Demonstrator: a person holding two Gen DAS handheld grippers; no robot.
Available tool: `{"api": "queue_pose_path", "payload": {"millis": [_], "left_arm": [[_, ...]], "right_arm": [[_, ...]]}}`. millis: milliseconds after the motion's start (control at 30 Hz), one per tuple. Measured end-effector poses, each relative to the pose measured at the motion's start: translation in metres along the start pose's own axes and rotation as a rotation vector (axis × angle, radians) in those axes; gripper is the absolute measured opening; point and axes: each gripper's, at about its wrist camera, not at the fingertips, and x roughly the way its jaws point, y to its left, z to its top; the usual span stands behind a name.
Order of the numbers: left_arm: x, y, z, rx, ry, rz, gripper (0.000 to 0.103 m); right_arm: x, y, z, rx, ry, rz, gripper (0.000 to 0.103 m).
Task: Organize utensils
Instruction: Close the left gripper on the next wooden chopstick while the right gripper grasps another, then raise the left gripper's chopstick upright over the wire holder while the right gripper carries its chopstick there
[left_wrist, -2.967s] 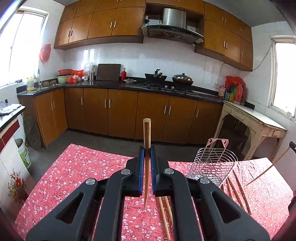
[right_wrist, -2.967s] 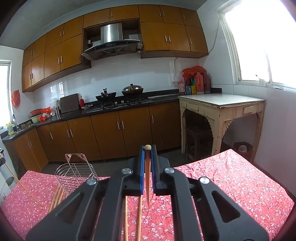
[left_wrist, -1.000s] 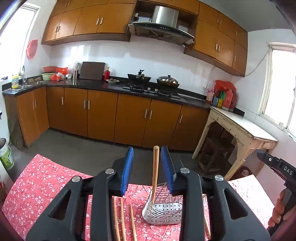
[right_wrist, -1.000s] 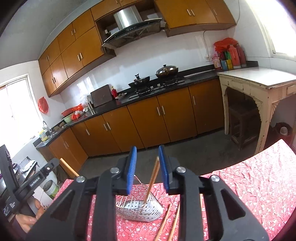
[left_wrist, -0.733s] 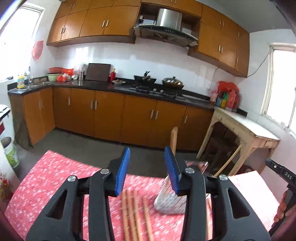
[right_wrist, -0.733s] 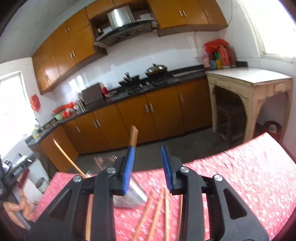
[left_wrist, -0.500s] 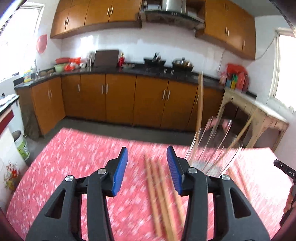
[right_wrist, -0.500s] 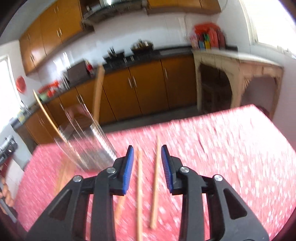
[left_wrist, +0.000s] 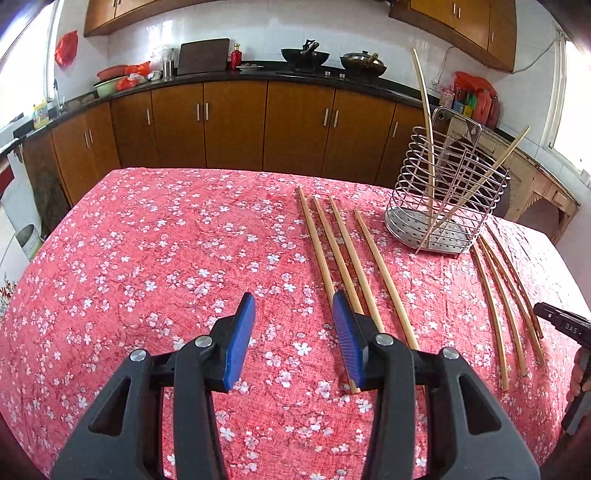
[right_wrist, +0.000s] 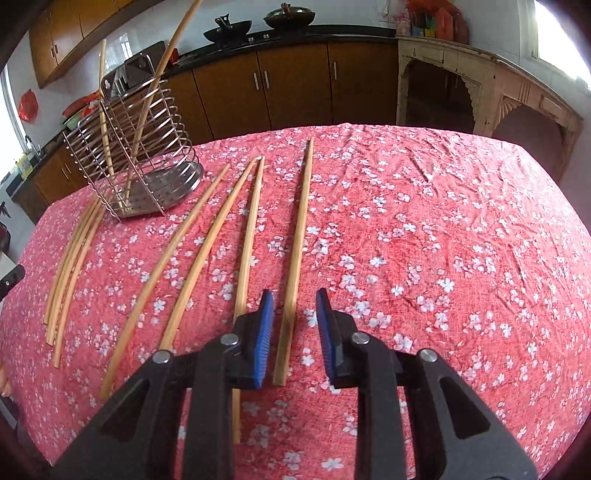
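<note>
A wire utensil basket (left_wrist: 445, 192) stands on the red floral tablecloth (left_wrist: 147, 258) with two chopsticks (left_wrist: 424, 122) leaning in it. It also shows in the right wrist view (right_wrist: 136, 155). Several wooden chopsticks (left_wrist: 340, 254) lie left of the basket, and more (left_wrist: 498, 295) lie on its right. My left gripper (left_wrist: 293, 336) is open and empty, just left of the near ends of the left group. My right gripper (right_wrist: 293, 328) is open, low over the cloth, with one chopstick (right_wrist: 295, 254) lying between its jaws.
Brown kitchen cabinets (left_wrist: 236, 125) and a black counter run behind the table. A pale side table (right_wrist: 491, 74) stands at the back right. The other handheld gripper's tip (left_wrist: 561, 325) shows at the right edge of the left wrist view.
Both grippers opened and left their chopsticks standing in the basket. Both then swung down toward the chopsticks lying on the cloth.
</note>
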Motion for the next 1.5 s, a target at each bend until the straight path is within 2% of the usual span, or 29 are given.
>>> {"api": "queue_pose_path", "payload": {"millis": [333,400,500,600,767,833,967,1200,1500], "left_arm": [[0.009,-0.009,-0.008,0.002,0.036,-0.031,0.044],[0.011,-0.012,-0.009,0.007,0.048,-0.040,0.044],[0.014,-0.017,-0.011,0.014,0.067,-0.054,0.043],[0.017,-0.023,-0.015,0.033,0.086,-0.070,0.039],[0.023,-0.033,-0.020,0.072,0.119,-0.081,0.031],[0.028,-0.038,-0.021,0.091,0.138,-0.073,0.026],[0.035,-0.046,-0.025,0.119,0.151,-0.024,0.009],[0.033,-0.015,-0.020,0.043,0.158,0.028,0.007],[0.032,-0.003,-0.024,0.040,0.148,0.033,0.007]], "right_arm": [[0.008,0.005,-0.008,-0.034,0.004,-0.020,0.019],[0.008,0.007,-0.011,-0.060,-0.006,-0.055,0.009],[0.008,0.001,-0.011,-0.032,-0.014,-0.094,0.008],[0.007,-0.012,-0.008,0.025,-0.012,-0.106,0.008],[0.007,-0.014,-0.008,0.006,-0.011,-0.112,0.008],[0.005,-0.015,-0.009,0.007,-0.012,-0.110,0.008],[0.004,-0.015,-0.010,0.004,-0.016,-0.109,0.008],[0.000,-0.022,-0.014,0.026,-0.019,-0.107,0.008],[-0.006,-0.019,-0.022,0.007,-0.036,-0.123,0.008]]}}
